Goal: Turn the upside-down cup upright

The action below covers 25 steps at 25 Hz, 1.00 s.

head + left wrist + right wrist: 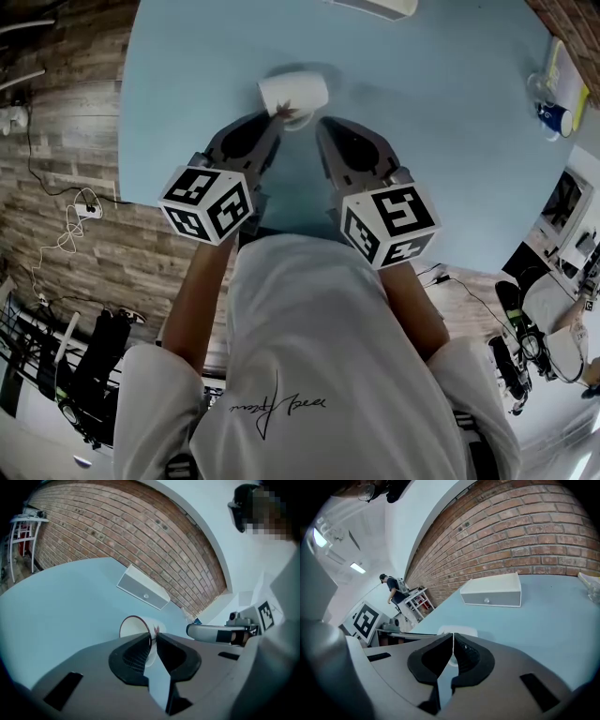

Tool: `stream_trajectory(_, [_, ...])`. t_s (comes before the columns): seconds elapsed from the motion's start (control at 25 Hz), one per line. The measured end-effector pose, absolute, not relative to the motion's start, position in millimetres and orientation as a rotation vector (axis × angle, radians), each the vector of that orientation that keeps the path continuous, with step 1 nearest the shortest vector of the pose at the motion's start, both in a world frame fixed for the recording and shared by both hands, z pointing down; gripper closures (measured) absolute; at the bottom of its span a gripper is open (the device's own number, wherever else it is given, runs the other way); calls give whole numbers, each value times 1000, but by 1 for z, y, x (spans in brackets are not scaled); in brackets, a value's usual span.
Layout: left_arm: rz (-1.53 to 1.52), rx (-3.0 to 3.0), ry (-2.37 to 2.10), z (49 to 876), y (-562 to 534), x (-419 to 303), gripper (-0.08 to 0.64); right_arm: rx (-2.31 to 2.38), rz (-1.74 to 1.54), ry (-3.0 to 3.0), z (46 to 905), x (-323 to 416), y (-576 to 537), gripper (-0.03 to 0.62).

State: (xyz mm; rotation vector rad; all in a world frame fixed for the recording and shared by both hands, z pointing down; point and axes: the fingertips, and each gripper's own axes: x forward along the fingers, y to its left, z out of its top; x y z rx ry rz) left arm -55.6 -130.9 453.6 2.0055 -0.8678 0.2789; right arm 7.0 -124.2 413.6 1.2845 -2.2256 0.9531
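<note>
One white cup [293, 92] has its rim pinched by left gripper [278, 117]; right gripper [327, 123] closed

A white box [491, 590] lay at the far edge of the pale blue worktop [441, 112], before a brick wall [525, 531]. Cables [70, 225] trailed over the wooden floor [112, 262] left of the worktop.

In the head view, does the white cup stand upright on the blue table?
No, the white cup is turned on its side, and the left tongs pinch its rim.
</note>
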Motion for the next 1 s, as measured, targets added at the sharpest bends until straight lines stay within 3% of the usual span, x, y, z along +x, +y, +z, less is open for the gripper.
stream_trajectory(1.0, [261,1976,-846,451,-118,-47,528,1255,826,-2230,428,19,-130,572])
